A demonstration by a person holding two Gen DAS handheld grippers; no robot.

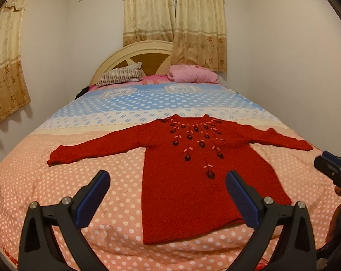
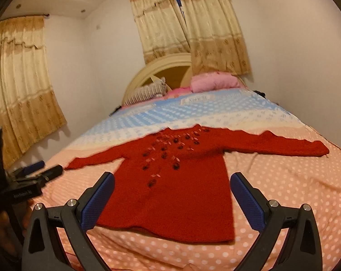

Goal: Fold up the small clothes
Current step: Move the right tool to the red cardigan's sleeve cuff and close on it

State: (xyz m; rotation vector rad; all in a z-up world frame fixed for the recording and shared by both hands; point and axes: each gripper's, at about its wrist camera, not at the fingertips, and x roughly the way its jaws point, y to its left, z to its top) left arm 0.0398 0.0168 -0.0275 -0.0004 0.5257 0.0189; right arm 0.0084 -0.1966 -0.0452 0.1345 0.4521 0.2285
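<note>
A small red knitted sweater (image 1: 184, 189) with dark flower embroidery lies flat and face up on the bed, both sleeves spread out to the sides; it also shows in the right wrist view (image 2: 181, 203). My left gripper (image 1: 168, 197) is open and empty, held above the sweater's hem near the foot of the bed. My right gripper (image 2: 172, 199) is open and empty, also above the hem. The right gripper shows at the right edge of the left wrist view (image 1: 331, 169). The left gripper shows at the left edge of the right wrist view (image 2: 38, 169).
The bed cover (image 1: 80, 180) is pink with white dots near me, blue and white further back. A striped pillow (image 1: 119, 76) and a pink pillow (image 1: 193, 74) lie by the headboard (image 1: 134, 54). Walls and curtains (image 1: 175, 22) close in on the bed.
</note>
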